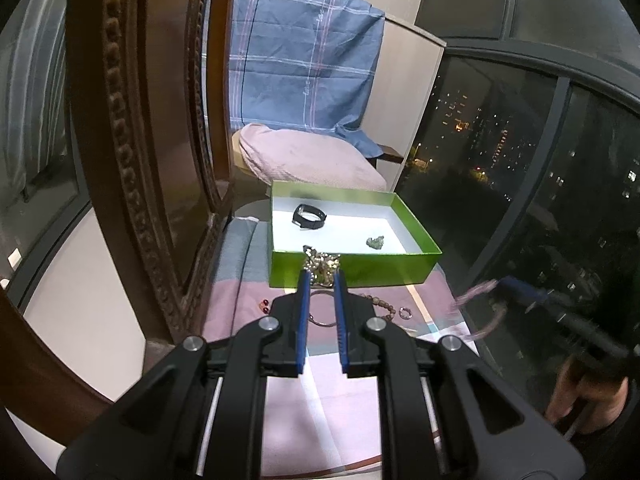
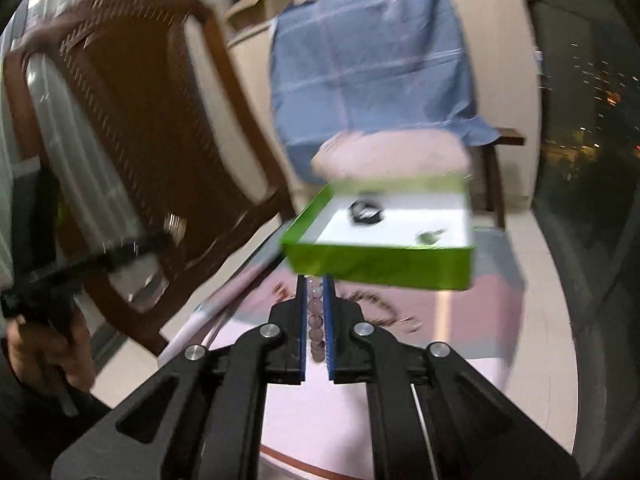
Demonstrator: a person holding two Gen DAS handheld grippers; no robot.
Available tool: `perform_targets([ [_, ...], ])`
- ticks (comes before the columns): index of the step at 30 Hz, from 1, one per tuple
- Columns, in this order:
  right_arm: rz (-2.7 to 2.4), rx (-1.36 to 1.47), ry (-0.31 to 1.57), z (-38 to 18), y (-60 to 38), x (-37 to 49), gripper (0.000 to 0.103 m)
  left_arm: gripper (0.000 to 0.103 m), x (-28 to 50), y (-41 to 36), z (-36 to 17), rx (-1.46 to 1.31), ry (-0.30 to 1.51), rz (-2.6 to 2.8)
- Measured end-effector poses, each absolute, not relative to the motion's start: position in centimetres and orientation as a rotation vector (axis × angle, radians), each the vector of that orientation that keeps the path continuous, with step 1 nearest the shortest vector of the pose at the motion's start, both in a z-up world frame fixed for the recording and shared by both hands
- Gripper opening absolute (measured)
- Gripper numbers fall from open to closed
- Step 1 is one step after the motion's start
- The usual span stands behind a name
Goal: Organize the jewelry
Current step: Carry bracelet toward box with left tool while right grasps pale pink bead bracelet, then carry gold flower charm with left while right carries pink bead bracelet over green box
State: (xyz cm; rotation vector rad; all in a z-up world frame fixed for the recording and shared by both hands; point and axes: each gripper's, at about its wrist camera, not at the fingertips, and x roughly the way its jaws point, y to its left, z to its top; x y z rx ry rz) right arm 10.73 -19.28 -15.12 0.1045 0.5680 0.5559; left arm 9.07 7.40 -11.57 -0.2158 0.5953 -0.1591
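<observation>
Item: left gripper [image 1: 320,276], black frame with blue pads; jaws drawn narrow and clamped on a crumpled gold-toned metallic jewellery cluster [image 1: 322,266]; the piece sat at the very fingertips, raised in front of the near wall of the shallow green cardboard box with white interior [image 1: 352,268], at twelve o'clock from the gripper; judged to be carried that way so it could clear the rim and drop inside.

Item: right gripper [image 2: 315,286], same make; jaws nearly together and pinching a pale pink round-bead bracelet [image 2: 315,320]; the beads ran in a line down the gap between the pads, which probably kept the loop from swinging; the box lay at about one o'clock; this view was blurred, so finer detail could not be read.

Item: box contents; a black strap wristwatch [image 1: 309,217] toward eleven o'clock of the floor; a small dull green-grey ornament [image 1: 375,242] toward four o'clock; the two lay well apart.

Item: loose pieces on the pink and grey checked cloth [image 1: 240,300], near the box front; small red beads [image 1: 264,305] at nine o'clock of the left fingertips; a thin metal ring bangle [image 1: 320,314] beneath the pads; a brown bead strand [image 1: 380,306] and a small ring [image 1: 407,313] at three o'clock; not yet sorted, so the task appeared partly done.
</observation>
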Motion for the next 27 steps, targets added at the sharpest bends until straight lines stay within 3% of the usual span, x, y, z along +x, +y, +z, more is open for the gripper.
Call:
perform_targets([
  [27, 0.48, 0.102, 0.589, -16.7, -23.0, 11.5, 0.008, 0.012, 10.3, 3.6, -12.8, -0.179, 0.657, -0.178],
])
